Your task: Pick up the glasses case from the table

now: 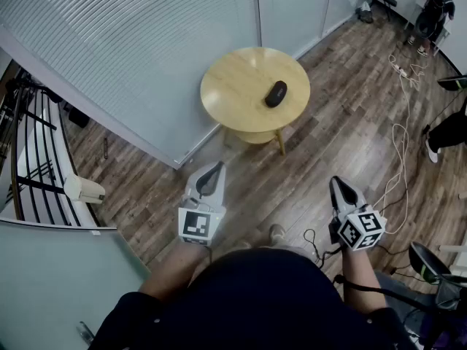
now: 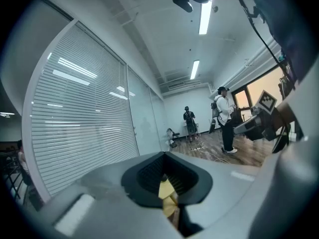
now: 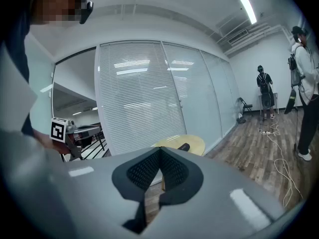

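Glasses case (image 1: 276, 93): black, oval; table (image 1: 233, 100) round, wooden.

Premises: office-type interior, an open room with little in it.
Walls: full-height glass partitions (image 1: 292, 6), with horizontal blinds (image 1: 131, 49) closed across the larger panels.
Floor: wood-look planks (image 1: 343, 115) throughout.
Ceiling: white, fitted with linear strip lights (image 2: 204, 16).
Furniture: one small round table (image 1: 233, 93) in light wood, standing beside the partition.
Cabling: white leads (image 1: 400, 133) lying loose across the floor.
Occupants: people (image 2: 189, 121) standing at the far end of the room.
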A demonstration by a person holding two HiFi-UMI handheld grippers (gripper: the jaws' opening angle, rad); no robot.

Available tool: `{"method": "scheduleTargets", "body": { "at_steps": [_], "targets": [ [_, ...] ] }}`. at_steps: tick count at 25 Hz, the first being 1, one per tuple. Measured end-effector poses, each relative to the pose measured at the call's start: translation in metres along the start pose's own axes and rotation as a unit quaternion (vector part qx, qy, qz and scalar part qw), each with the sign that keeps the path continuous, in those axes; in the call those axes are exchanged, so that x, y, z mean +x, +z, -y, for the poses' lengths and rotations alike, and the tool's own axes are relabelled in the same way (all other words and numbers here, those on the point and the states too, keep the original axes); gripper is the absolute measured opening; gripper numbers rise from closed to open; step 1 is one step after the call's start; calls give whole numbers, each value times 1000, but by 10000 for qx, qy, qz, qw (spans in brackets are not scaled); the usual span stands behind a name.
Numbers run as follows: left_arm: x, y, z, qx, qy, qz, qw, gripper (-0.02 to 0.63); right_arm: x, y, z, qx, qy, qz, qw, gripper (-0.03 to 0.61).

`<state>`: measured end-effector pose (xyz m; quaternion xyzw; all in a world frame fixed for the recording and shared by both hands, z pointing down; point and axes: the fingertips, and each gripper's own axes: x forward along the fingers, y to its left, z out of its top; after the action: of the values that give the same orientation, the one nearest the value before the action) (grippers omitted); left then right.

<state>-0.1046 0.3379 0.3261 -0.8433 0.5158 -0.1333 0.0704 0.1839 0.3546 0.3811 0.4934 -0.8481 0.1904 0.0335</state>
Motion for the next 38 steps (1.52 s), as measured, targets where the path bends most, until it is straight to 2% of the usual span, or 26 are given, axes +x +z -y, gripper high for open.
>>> {"method": "scheduleTargets", "body": {
  "at_steps": [5,10,13,15,20,24,30,32,38],
  "targets": [
    [8,-3,2,114,-34,65,9999,5,5,3,11,69,-52,129,9999,8],
    [13,8,2,-210,174,3,9996,5,8,11,19,70,36,198,9998,8],
    [24,10,7,78,143,43,9999,5,12,26,22,-207,203,410,9987,8],
    [32,14,10,108,170,72,9998,5,19,32,25,-421,301,461,9976,8],
    [50,9,15,-23,286,90,9995,5,44,34,34,-624,521,431,9958,8],
    [80,-1,7,-196,277,-40,9994,5,71,37,50,-490,530,384,9967,8],
    [147,2,-32,-244,165,102,9995,5,132,52,84,-297,360,232,9986,8],
    [174,5,-54,-415,234,205,9987,5,159,63,92,-236,313,225,9990,8],
    [268,-6,-133,-255,45,228,9994,5,266,87,120,33,84,51,9999,8]
  ]
}}
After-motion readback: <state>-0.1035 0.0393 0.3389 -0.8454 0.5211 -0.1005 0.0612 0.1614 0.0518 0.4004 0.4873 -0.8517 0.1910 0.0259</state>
